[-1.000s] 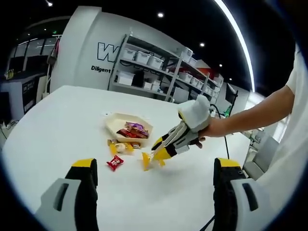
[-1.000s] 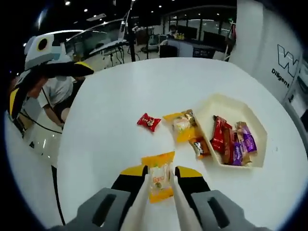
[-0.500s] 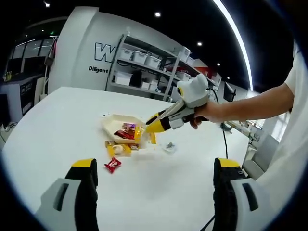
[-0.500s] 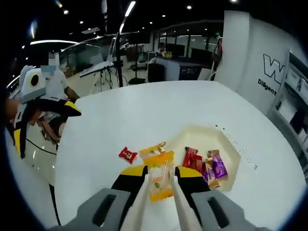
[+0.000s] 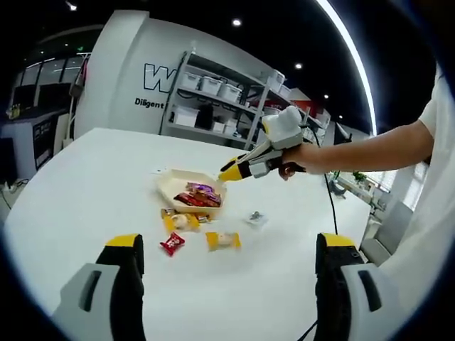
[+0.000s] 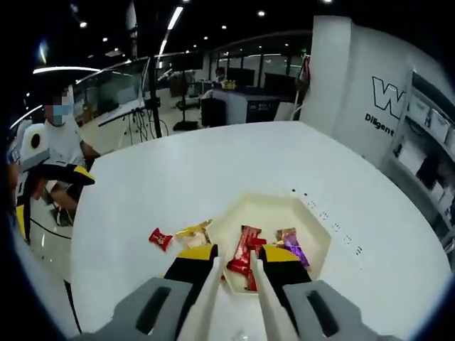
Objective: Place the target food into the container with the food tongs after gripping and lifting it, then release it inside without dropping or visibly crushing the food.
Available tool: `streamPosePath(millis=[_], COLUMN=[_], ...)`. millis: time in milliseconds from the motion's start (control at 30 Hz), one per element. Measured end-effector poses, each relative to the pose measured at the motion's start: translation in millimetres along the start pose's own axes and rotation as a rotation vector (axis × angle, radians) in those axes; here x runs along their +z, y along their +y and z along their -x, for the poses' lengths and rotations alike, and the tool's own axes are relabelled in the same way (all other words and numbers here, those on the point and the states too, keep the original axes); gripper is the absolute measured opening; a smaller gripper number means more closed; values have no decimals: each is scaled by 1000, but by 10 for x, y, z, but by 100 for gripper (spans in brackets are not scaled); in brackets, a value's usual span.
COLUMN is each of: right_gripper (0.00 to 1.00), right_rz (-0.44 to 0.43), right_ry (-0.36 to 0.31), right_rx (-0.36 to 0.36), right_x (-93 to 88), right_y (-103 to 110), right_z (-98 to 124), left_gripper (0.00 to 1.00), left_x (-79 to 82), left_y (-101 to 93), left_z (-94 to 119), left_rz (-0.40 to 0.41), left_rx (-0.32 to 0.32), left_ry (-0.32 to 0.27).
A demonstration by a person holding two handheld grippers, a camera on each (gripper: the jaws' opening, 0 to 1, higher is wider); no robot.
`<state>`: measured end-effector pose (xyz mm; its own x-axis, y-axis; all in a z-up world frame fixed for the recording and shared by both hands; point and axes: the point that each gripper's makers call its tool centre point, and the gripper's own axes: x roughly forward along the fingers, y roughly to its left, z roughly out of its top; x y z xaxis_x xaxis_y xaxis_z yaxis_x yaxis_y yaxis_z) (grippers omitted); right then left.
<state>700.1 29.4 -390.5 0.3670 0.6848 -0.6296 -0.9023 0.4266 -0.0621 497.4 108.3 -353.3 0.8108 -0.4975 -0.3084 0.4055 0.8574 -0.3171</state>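
Left gripper view: our left gripper (image 5: 229,241) has its jaws wide apart with nothing between them, hovering over the white table (image 5: 85,185). The cream tray (image 5: 170,183) sits mid-table with red and purple snack bars (image 5: 200,196) inside. The yellow packet (image 5: 222,241), which is the target food, lies flat on the table outside the tray, on the near side. A red candy (image 5: 170,243) is just beside it, another yellowish packet (image 5: 178,220) lies by the tray rim, and a small clear wrapper (image 5: 254,217) sits off to the right. A hand (image 5: 298,160) holds the right gripper (image 5: 231,172) above the tray's far edge, tips angled down.

Right gripper view: we're looking down at the tray. The right gripper's jaws are pressed on the food tongs (image 6: 208,284), whose two white blades run close together with nothing between them (bars show through the gap). The tips sit over the near rim. The red candy and the yellowish packet lie left of the tray.
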Motion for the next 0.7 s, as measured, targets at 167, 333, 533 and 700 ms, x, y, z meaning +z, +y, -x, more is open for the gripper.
streamPosePath(millis=[167, 333, 533, 700], right_gripper=[18, 19, 19, 20], right_rz=[-4, -26, -30, -34], right_ry=[0, -3, 18, 28], right_rx=[0, 24, 55, 89], right_x=[-34, -51, -180, -269], right_y=[33, 103, 271, 431], right_z=[21, 54, 36, 32], left_gripper=[98, 98, 98, 97], left_x=[-3, -1, -10, -22], left_y=[-17, -27, -43, -62], left_z=[-15, -18, -19, -20], left_rz=[-6, -6, -8, -7], left_rx=[-7, -8, -11, -13], left_ry=[4, 4, 4, 7])
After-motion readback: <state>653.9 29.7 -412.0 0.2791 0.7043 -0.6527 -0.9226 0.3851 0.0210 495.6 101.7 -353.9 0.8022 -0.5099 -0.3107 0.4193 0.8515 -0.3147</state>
